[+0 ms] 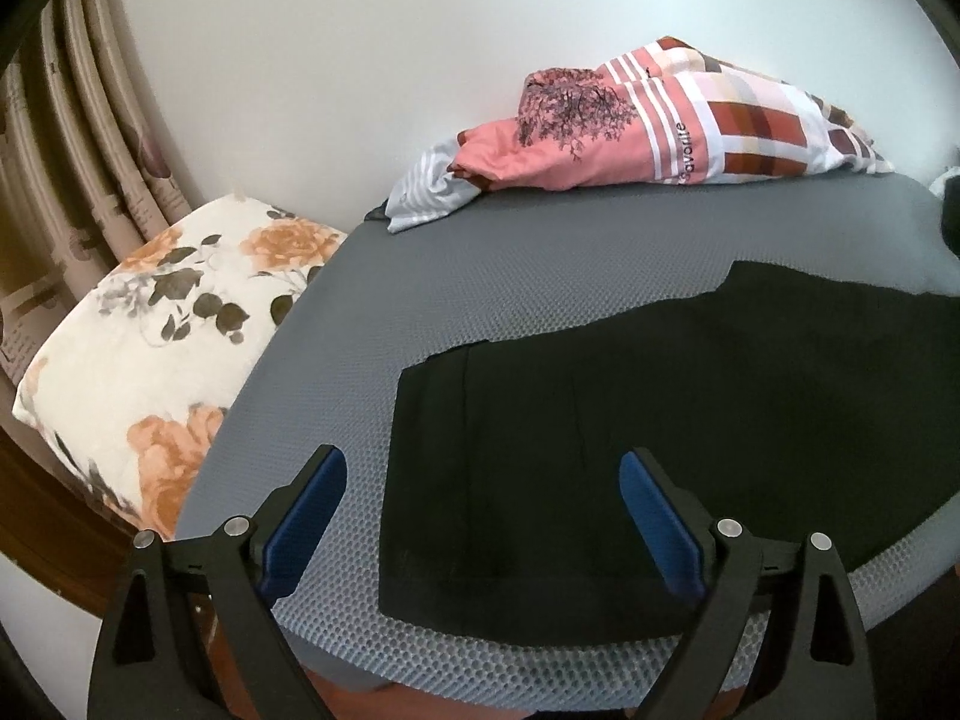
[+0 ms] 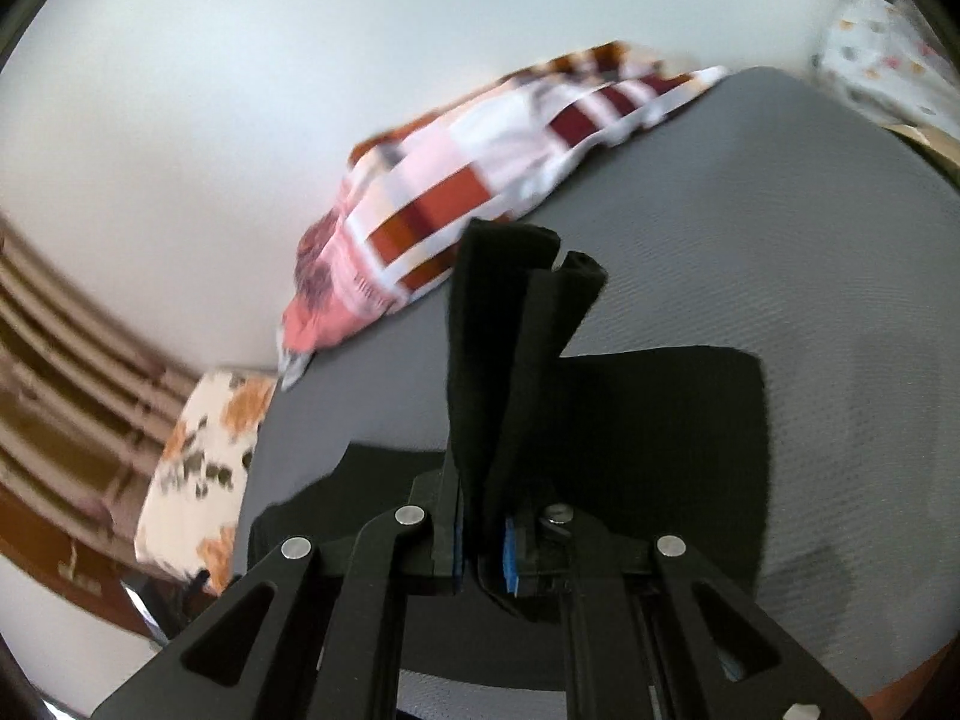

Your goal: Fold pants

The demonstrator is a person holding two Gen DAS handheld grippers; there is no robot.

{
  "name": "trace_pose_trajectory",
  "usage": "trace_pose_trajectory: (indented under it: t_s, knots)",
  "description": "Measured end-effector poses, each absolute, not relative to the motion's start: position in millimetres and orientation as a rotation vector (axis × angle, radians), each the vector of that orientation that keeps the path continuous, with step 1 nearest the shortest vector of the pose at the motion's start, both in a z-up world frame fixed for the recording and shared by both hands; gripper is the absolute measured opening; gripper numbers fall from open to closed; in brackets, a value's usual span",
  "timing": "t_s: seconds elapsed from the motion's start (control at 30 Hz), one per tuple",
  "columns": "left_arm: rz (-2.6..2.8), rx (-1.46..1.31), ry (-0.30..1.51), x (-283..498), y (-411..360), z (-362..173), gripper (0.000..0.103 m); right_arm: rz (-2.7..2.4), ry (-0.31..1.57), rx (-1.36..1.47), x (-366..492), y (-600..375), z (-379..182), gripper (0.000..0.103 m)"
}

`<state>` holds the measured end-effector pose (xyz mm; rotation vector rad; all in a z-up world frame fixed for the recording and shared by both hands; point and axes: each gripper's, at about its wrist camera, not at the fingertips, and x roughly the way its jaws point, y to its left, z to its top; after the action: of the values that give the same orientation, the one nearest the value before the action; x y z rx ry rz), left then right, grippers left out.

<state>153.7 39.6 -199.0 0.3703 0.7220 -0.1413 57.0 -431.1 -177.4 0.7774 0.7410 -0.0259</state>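
A: How far along?
B: Partway, I think. The black pants [image 1: 630, 414] lie on the gray tabletop [image 1: 480, 276], part flat, not neat yet.
A: And each view?
B: The left hand-held gripper [image 1: 483, 516] hangs wide, holding nothing. Only the right view shows the right hand-held gripper [image 2: 480, 546] pinching a lifted pants end.

Right hand-held gripper [image 2: 480, 540] pinches black pants [image 2: 648, 420] fold upright; grey mat [image 2: 810, 240] beneath.
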Motion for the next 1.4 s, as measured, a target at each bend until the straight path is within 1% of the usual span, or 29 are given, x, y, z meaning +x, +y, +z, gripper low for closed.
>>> trace_pose_trajectory:
  t_s: [0.4, 0.67, 1.4]
  knots:
    - [-0.135, 0.369, 0.763, 156, 46, -212, 0.093, 0.08, 0.893, 0.653, 87, -343, -207, 0.01]
    - [-0.139, 0.336, 0.792, 158, 52, -215, 0.093, 0.103, 0.933, 0.581, 98, -306, -216, 0.01]
    - [-0.149, 0.283, 0.827, 160, 58, -218, 0.093, 0.112, 0.979, 0.498, 103, -269, -230, 0.011]
